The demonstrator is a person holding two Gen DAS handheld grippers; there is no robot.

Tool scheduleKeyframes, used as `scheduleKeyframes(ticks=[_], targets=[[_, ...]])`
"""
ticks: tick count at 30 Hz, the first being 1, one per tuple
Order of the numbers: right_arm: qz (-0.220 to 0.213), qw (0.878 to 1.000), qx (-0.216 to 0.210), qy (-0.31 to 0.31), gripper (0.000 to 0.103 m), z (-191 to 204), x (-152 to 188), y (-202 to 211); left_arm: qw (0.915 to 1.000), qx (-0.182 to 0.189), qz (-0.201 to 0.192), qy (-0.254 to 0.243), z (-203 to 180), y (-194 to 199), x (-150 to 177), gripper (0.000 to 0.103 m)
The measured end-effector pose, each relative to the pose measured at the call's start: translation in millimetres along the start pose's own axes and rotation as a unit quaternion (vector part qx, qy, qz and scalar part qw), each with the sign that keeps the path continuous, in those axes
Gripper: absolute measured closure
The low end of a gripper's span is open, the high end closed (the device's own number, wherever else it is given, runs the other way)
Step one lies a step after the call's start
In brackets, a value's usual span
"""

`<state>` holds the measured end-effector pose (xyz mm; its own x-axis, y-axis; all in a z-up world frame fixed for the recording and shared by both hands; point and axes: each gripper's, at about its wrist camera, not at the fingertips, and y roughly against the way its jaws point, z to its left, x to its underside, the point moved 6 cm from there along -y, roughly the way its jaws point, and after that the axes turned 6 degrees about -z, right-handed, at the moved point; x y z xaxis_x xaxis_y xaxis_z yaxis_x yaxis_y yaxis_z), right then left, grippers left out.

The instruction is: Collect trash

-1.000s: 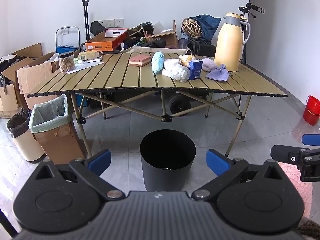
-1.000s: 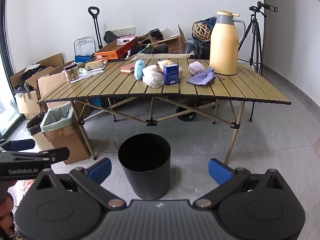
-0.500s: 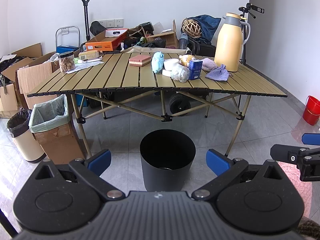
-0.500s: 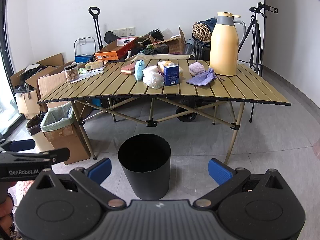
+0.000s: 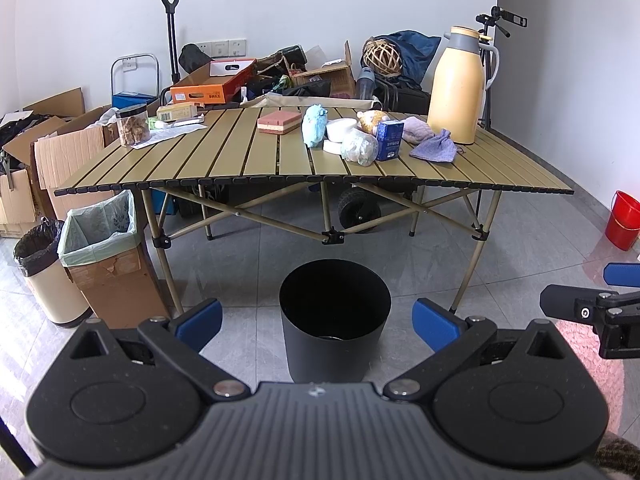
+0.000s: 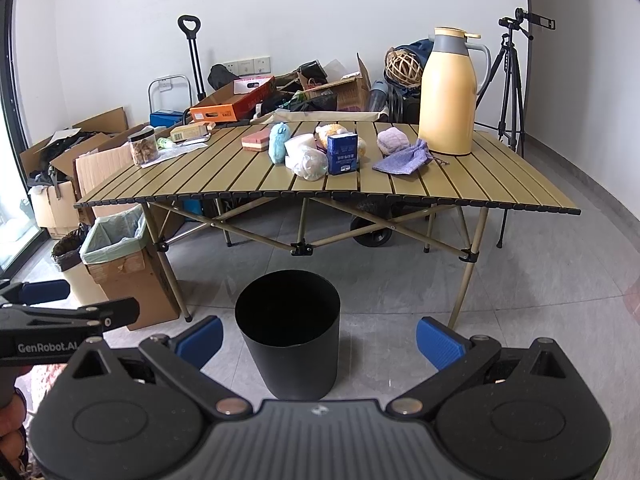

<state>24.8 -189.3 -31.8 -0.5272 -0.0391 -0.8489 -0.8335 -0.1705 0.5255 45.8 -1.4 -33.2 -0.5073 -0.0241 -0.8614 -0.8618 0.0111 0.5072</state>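
Note:
A black round bin (image 5: 335, 320) (image 6: 289, 336) stands on the floor in front of a slatted folding table (image 5: 240, 162) (image 6: 460, 184). On the table lie a crumpled clear plastic bag (image 5: 359, 147) (image 6: 310, 165), a blue carton (image 5: 389, 140) (image 6: 342, 153), a white roll (image 5: 340, 129), a light blue soft toy (image 5: 314, 125) (image 6: 277, 144), a pink block (image 5: 279, 122) and a purple cloth pouch (image 5: 434, 149) (image 6: 404, 162). My left gripper (image 5: 317, 322) is open, low and well short of the table. My right gripper (image 6: 319, 336) is open too, level with the left.
A tall yellow thermos (image 5: 456, 86) (image 6: 449, 94) stands at the table's far right. A snack jar (image 5: 133, 126) sits at the left. Two lined bins (image 5: 102, 232) (image 5: 38, 256) stand left of the table. A red bucket (image 5: 622, 220) and a tripod (image 6: 512, 80) are at the right.

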Motion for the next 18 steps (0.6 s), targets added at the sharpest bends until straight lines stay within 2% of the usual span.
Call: scheduleKeyframes(ticks=[18], targets=[[-0.001, 1.0, 0.001, 0.001, 0.0, 0.4, -0.1, 0.8, 1.0, 0.0, -0.002, -0.002, -2.1, 4.6, -4.8, 0.0]])
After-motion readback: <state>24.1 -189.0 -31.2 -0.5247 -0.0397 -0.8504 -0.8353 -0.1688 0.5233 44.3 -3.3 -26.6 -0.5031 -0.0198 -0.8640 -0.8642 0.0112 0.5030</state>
